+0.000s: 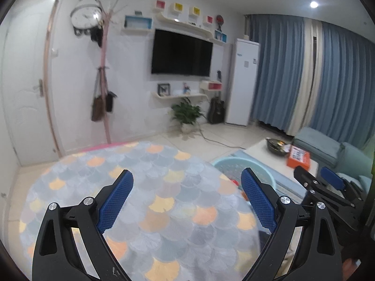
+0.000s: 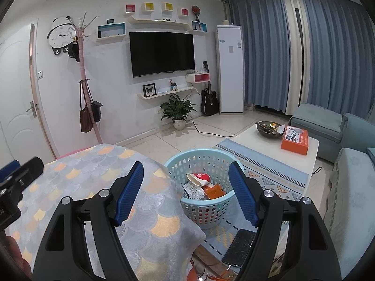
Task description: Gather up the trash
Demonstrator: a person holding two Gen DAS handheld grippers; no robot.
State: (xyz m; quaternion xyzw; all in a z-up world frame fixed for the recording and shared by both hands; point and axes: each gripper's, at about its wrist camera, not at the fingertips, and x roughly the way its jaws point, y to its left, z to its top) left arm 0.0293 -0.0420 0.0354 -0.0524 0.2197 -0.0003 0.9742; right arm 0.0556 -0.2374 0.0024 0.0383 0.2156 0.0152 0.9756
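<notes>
A light blue perforated basket point(image 2: 199, 208) stands on the floor rug beside the round table. It holds trash: a red and white wrapper point(image 2: 199, 179), an orange packet point(image 2: 214, 191) and a white piece. Its rim also shows in the left wrist view point(image 1: 243, 162). My right gripper point(image 2: 186, 172) is open and empty, above the table edge and the basket. My left gripper point(image 1: 187, 181) is open and empty over the table top. The right gripper's body shows at the right of the left wrist view point(image 1: 328, 185).
The round table has a fan-patterned cloth point(image 1: 145, 201). A phone point(image 2: 239, 248) on a cable lies on the rug. A white coffee table point(image 2: 302, 161) carries a dark bowl point(image 2: 269, 128) and an orange box point(image 2: 295, 139). A teal sofa point(image 2: 351, 175) is at the right.
</notes>
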